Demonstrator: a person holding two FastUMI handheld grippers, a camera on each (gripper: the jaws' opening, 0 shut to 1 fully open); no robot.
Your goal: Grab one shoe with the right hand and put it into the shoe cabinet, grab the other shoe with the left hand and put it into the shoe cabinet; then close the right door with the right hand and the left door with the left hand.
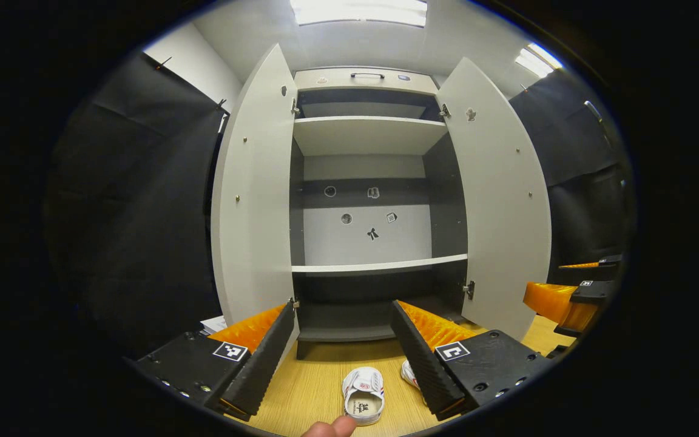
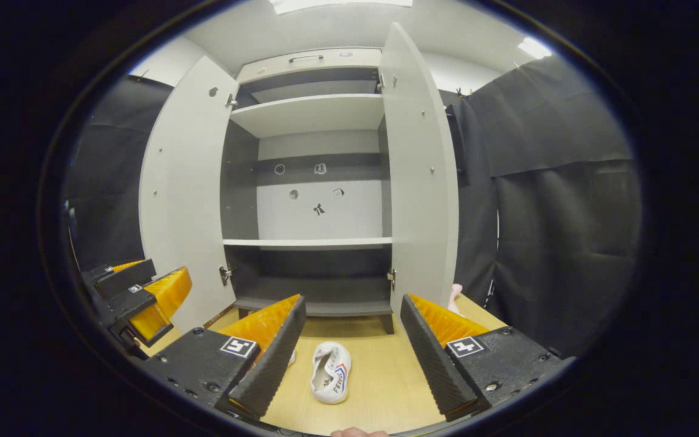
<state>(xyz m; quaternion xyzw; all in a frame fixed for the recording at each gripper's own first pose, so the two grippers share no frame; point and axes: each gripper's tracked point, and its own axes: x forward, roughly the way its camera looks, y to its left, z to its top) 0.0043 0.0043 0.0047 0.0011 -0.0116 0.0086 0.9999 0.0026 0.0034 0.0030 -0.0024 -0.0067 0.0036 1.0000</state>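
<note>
A white shoe (image 1: 363, 394) lies on the wooden floor in the left gripper view, opening toward me, just below and between the fingers of my open left gripper (image 1: 343, 305). A second white shoe (image 1: 409, 373) peeks out from behind that gripper's right finger. In the right gripper view, a white shoe (image 2: 331, 371) lies on its side between the fingers of my open right gripper (image 2: 352, 300), which holds nothing. The shoe cabinet (image 1: 380, 265) stands ahead with its left door (image 1: 252, 200) and right door (image 1: 501, 200) both swung wide; its shelves are bare.
The other gripper (image 1: 568, 297) shows at the right edge of the left gripper view, and at the left edge (image 2: 137, 297) of the right gripper view. A pink object (image 2: 455, 294) lies behind the right door (image 2: 419, 182). Black cloth walls flank the cabinet.
</note>
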